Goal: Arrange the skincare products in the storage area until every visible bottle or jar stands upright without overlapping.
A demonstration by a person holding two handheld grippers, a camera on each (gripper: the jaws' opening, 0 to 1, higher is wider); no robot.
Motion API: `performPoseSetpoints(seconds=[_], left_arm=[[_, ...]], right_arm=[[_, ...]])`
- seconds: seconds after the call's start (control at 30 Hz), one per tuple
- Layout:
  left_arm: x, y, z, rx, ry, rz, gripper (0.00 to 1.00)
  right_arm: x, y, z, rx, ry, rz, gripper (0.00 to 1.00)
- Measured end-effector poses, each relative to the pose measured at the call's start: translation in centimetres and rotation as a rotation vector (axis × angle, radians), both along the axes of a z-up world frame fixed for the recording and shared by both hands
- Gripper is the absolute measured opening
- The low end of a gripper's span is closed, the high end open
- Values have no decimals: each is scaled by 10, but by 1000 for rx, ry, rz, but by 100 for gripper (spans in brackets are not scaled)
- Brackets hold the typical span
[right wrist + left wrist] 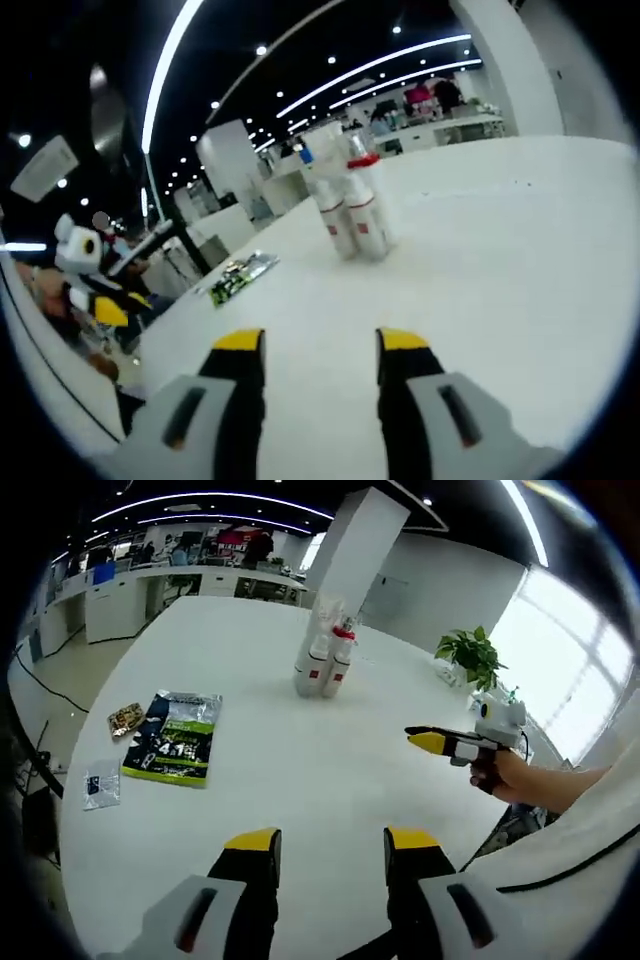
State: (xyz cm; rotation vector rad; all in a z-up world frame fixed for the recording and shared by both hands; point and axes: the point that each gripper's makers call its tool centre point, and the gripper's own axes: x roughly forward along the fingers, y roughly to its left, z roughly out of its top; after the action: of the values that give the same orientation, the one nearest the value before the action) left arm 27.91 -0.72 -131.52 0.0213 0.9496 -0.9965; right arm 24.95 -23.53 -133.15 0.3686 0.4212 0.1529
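Both sets of fingers were released and grasped nothing: the left gripper and the right gripper each hovered over bare white table, well apart from the goods. The skincare bottles stood upright in a tight cluster mid-table, touching one another. In my judgement the arrangement appeared largely done; spacing may remain. A dark packet and two small sachets lay flat to one side. Bottle count and labels could not be made out.
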Motion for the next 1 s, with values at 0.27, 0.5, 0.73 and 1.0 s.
performPoseSetpoints(seconds=[0.27,0.5,0.73,1.0], left_arm=[[74,12,-14,120,-21,70,74],[121,10,-31,184,-55,90,81],[159,14,-49,269,-116,80,85],[179,22,-70,364,-121,66,87]], right_arm=[[-14,8,11,-18,58,19,43],[-34,3,29,-47,100,-4,43],[-56,-9,28,-85,133,-56,43],[-66,-13,21,-83,181,-101,42]])
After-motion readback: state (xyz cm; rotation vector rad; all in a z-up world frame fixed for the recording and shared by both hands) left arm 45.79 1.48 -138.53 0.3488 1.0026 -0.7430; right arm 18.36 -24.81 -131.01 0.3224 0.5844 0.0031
